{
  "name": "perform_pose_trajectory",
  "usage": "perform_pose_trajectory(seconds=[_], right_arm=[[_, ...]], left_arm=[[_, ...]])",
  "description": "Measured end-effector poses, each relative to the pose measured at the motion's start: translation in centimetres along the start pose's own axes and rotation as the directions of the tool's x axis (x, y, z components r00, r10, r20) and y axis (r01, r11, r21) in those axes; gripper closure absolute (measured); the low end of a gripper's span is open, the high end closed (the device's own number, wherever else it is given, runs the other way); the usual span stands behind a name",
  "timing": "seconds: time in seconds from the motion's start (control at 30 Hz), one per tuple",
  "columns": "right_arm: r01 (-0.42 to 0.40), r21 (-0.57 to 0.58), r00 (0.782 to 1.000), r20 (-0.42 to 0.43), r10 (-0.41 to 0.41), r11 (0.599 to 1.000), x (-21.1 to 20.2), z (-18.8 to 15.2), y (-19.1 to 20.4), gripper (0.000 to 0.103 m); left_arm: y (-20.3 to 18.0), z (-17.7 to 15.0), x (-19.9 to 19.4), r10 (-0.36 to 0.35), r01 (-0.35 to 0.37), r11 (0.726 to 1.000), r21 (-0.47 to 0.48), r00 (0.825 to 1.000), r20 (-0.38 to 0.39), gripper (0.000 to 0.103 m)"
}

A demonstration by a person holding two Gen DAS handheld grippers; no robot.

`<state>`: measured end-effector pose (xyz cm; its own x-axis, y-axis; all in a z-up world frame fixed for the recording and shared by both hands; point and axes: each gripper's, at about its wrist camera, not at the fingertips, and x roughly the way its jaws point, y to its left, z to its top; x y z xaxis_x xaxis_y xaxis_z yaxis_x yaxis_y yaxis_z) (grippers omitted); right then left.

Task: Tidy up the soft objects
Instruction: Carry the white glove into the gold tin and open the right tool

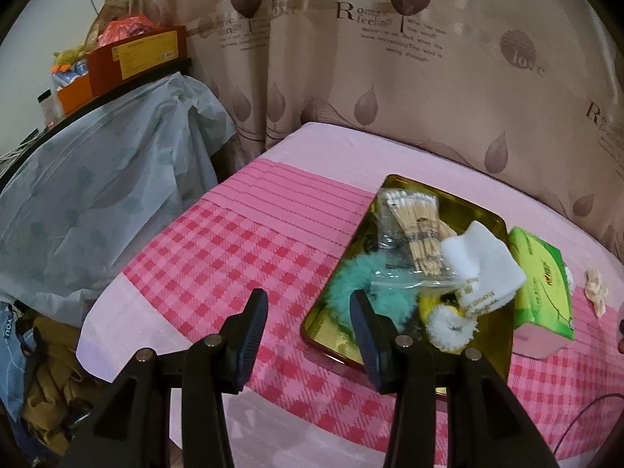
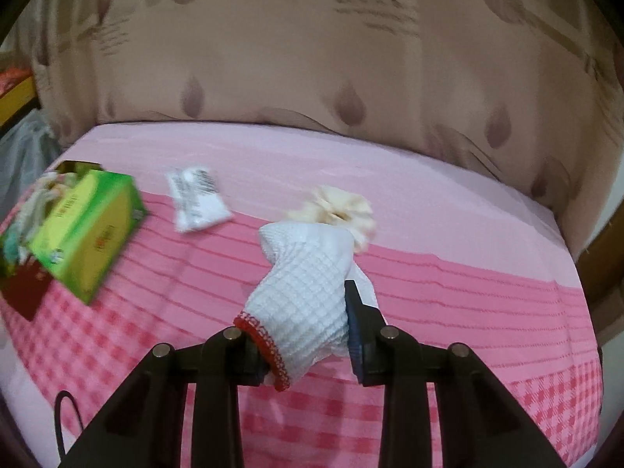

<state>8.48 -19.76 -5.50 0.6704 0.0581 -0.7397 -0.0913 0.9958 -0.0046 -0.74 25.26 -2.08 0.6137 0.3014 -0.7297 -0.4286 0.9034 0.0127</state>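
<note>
My left gripper (image 1: 308, 312) is open and empty, hovering just left of a gold tray (image 1: 329, 329) on the pink checked bed. The tray holds a teal fluffy scrunchie (image 1: 351, 277), a bag of cotton swabs (image 1: 413, 226), a white sock (image 1: 483, 269) and a white-yellow scrunchie (image 1: 448, 325). My right gripper (image 2: 304, 327) is shut on a white knitted glove (image 2: 304, 296) with a red cuff, held above the bed. A cream scrunchie (image 2: 343, 204) lies just beyond the glove; it also shows in the left wrist view (image 1: 596, 290).
A green tissue box (image 1: 544, 284) stands right of the tray, also in the right wrist view (image 2: 85, 230). A small white packet (image 2: 197, 199) lies on the bed. A curtain (image 1: 390, 58) backs the bed. A covered shelf (image 1: 97, 163) with boxes stands left.
</note>
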Motion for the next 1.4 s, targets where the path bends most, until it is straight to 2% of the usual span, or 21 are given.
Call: perform_pose_trajectory(seconds=[0.17, 0.37, 0.57, 0.73, 0.93, 1.03, 1.2, 1.4], right_arm=[[-0.074, -0.067, 0.997, 0.030, 0.076, 0.995, -1.4, 1.2, 4.3, 0.074], [-0.187, -0.157, 0.980, 0.040, 0.195, 0.970, -2.6, 2.3, 10.1, 0.074], [-0.315, -0.233, 0.945, 0.018, 0.328, 0.920, -3.6, 2.9, 15.7, 0.074], [-0.414, -0.298, 0.903, -0.011, 0.430, 0.860, -4.2, 2.9, 20.9, 0.074], [-0.483, -0.364, 0.866, -0.067, 0.495, 0.796, -3.8, 2.6, 26.3, 0.074], [-0.497, -0.392, 0.859, -0.094, 0.504, 0.774, -3.1, 2.4, 28.6, 0.074], [-0.482, -0.428, 0.869, -0.118, 0.481, 0.765, -1.5, 2.2, 30.9, 0.074], [-0.439, -0.442, 0.893, -0.118, 0.435, 0.782, 0.5, 2.6, 32.1, 0.074]], left_arm=[[0.6, -0.1, 0.1, 0.016, -0.016, 1.000, -0.017, 1.000, 0.009, 0.058], [1.9, 0.0, 0.1, 0.048, -0.047, 0.997, -0.063, 0.999, 0.023, 0.058], [3.7, 0.1, 0.0, 0.096, -0.090, 0.987, -0.134, 0.994, 0.041, 0.058], [4.9, 0.1, 0.5, 0.122, -0.115, 0.977, -0.179, 0.992, 0.027, 0.058], [5.4, -0.1, 0.9, 0.139, -0.133, 0.972, -0.193, 0.990, 0.020, 0.058], [5.3, -0.2, 1.2, 0.136, -0.132, 0.972, -0.192, 0.991, 0.009, 0.058], [5.3, -0.3, 1.6, 0.132, -0.131, 0.973, -0.188, 0.991, -0.006, 0.058], [5.2, -0.4, 1.7, 0.129, -0.129, 0.974, -0.184, 0.992, -0.013, 0.058]])
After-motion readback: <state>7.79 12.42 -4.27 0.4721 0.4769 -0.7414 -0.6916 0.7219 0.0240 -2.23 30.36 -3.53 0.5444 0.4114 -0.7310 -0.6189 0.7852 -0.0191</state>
